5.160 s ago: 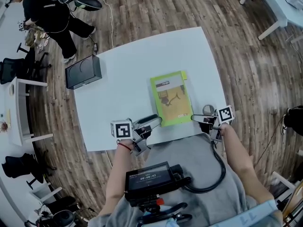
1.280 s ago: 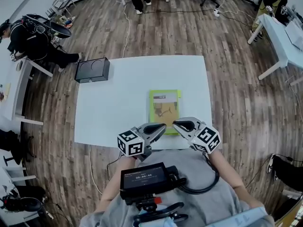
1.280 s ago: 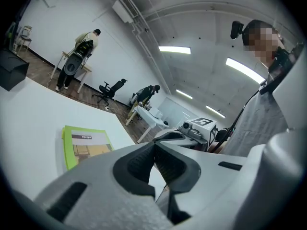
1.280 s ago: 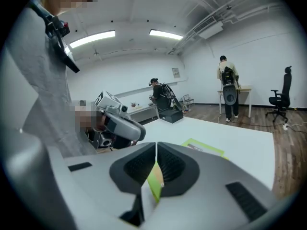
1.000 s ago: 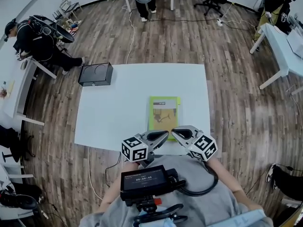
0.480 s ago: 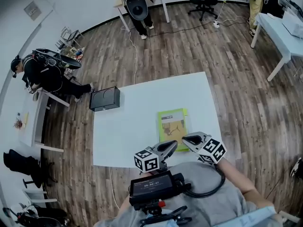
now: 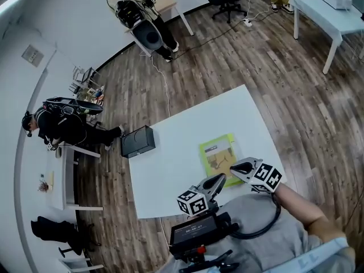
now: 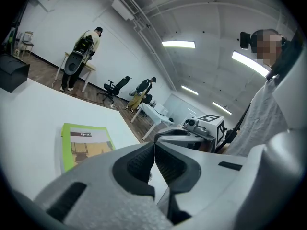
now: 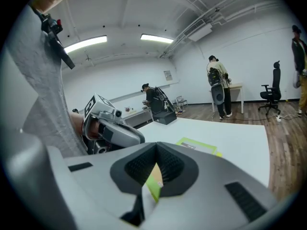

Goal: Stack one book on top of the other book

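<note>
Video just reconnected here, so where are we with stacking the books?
Looks done: the green book lies flat on the table with a yellow edge of the other book showing beneath it. Nothing in hand: left gripper and right gripper are both shut and empty, near the table's front edge. Nothing seems left.

Black box [image 7: 137, 142] (beside white table [image 7: 170, 164])

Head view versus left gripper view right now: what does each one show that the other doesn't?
Only the head view: the whole outline of the white table and the screen on the person's chest. Only the left gripper view: ceiling lights, and the left gripper close up, jaws shut and empty. Both: the green book, the right gripper and the black box.
</note>
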Available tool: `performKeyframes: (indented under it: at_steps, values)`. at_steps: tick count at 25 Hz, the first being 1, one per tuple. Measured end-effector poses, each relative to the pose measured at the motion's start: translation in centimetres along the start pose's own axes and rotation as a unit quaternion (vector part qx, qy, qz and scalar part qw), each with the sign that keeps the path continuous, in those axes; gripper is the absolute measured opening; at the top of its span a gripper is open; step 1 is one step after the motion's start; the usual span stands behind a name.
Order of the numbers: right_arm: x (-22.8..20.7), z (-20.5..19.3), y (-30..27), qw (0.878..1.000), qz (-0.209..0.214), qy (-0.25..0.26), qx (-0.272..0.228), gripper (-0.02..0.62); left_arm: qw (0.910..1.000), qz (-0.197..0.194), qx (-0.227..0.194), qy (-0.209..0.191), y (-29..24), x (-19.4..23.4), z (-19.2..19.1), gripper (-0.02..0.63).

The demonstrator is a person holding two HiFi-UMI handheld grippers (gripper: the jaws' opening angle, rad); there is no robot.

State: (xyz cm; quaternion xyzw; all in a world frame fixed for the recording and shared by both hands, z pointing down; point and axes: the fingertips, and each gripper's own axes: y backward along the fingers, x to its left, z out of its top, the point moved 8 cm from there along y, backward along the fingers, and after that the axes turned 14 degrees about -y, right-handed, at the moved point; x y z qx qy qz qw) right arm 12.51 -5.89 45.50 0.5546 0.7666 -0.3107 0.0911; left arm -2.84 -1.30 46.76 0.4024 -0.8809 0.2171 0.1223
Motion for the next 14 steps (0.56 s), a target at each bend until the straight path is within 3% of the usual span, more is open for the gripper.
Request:
performKeyframes:
  at_steps: [14]
  values:
    - [0.71,-0.44,-0.80,1.000,0.003,-0.001,-0.005,0.028,0.9999,-0.015,0.007,-0.004,0.65,-0.02,-0.14,0.018]
